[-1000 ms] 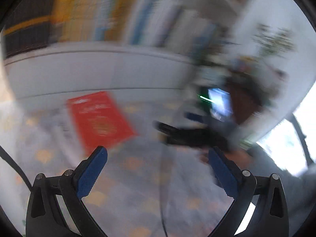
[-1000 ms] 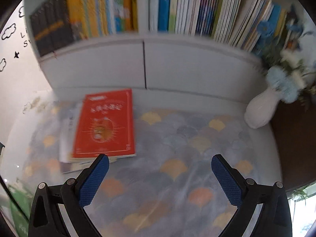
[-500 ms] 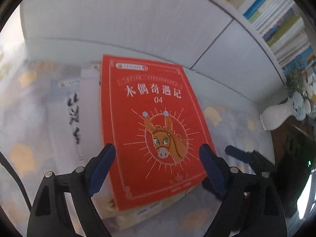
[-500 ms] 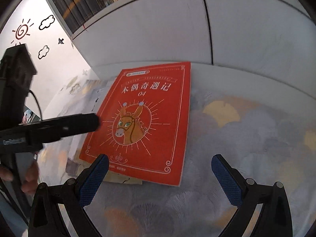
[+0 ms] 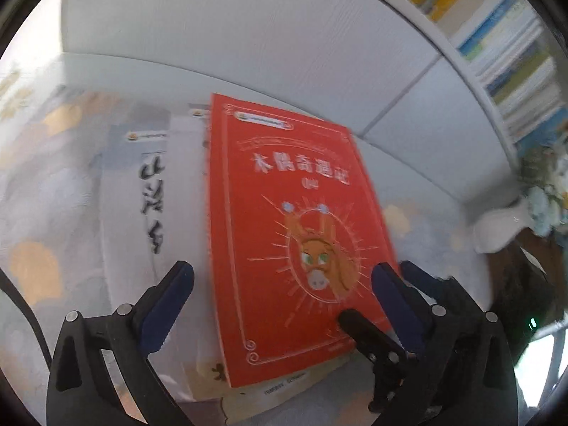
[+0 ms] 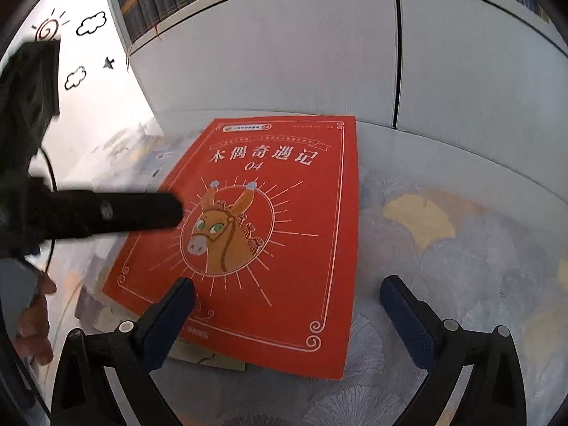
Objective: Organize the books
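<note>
A red book with a donkey on its cover lies on top of a loose stack. A white book with black brush writing sticks out on its left. My left gripper hovers over the red book's near end. Its jaws are opening, with the cover below the gap and no pad touching it. In the right wrist view the red book fills the middle. My right gripper stands open over its near right corner. One left finger reaches across the cover from the left.
A white cabinet front stands just behind the stack, with a shelf of upright books above it. The stack rests on a patterned cloth. A white vase of flowers stands at the right. A person's hand shows at the left edge.
Both grippers have come down and in toward the red book, which now fills both views. The left jaws narrowed, then widened again. The right jaws stayed wide.
</note>
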Tool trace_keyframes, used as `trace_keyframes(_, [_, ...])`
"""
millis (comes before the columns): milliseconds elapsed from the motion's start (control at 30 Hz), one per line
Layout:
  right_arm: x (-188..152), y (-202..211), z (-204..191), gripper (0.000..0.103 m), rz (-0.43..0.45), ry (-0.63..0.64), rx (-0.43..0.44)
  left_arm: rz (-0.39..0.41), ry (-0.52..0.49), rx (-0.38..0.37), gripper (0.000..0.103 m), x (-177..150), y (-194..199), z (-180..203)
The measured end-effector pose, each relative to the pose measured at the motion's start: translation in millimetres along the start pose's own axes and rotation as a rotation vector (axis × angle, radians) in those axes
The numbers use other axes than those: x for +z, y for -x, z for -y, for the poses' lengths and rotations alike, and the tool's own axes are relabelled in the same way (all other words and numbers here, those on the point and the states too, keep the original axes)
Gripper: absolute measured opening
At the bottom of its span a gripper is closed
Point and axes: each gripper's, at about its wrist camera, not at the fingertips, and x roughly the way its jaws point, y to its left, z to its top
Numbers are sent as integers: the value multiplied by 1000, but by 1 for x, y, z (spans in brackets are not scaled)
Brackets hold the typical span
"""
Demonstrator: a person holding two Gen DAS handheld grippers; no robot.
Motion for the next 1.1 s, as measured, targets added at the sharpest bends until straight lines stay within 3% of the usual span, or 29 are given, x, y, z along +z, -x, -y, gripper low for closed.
trace_keyframes(100, [-1, 2, 2, 103, 0, 4, -6, -39, -66, -18, 98, -1, -3, 11])
trace_keyframes(167, [-1, 2, 6, 103, 5, -7, 8, -51, 7, -110, 96, 0, -2, 8])
trace_keyframes(233, [-1, 5, 14, 103, 18, -49, 20, -44, 64, -146, 95, 0, 1, 4])
trace_keyframes(333, [-1, 9, 18, 103, 35, -85, 39, -28, 68, -207, 92, -3, 10, -1])
trace_keyframes(400, [-2, 11, 20, 103, 40, -91, 48, -24, 109, -304, 91, -4, 18, -11])
trace_keyframes(467, [-4, 14, 26, 103, 50, -113, 76, -33, 129, -354, 91, -4, 21, -15])
trace_keyframes(633, [-3, 16, 39, 103, 86, -189, 164, -61, 61, -251, 91, -5, 19, 2])
trace_keyframes(733, [-4, 16, 38, 102, 88, -193, 164, -48, 73, -266, 91, -5, 22, -2])
trace_keyframes(767, [-4, 16, 40, 101, 92, -210, 185, -61, 76, -236, 91, -5, 19, -7])
trace_keyframes(800, [-7, 19, 45, 101, 96, -234, 224, -58, 68, -212, 93, -5, 18, -10])
trace_keyframes(833, [-11, 22, 54, 101, 93, -281, 322, -21, 48, -197, 93, -5, 22, -13])
trace_keyframes(933, [-19, 25, 62, 88, 42, -328, 511, 0, 37, -119, 93, -5, 23, -10])
trace_keyframes(1000, [-23, 26, 58, 83, 14, -305, 516, -2, 24, -90, 94, -8, 23, -6])
trace_keyframes(1067, [-25, 27, 56, 83, 8, -296, 518, -25, 22, -104, 94, -10, 23, -4])
trace_keyframes(1100, [-26, 28, 58, 81, 8, -315, 536, -60, 41, -169, 94, -13, 23, -6])
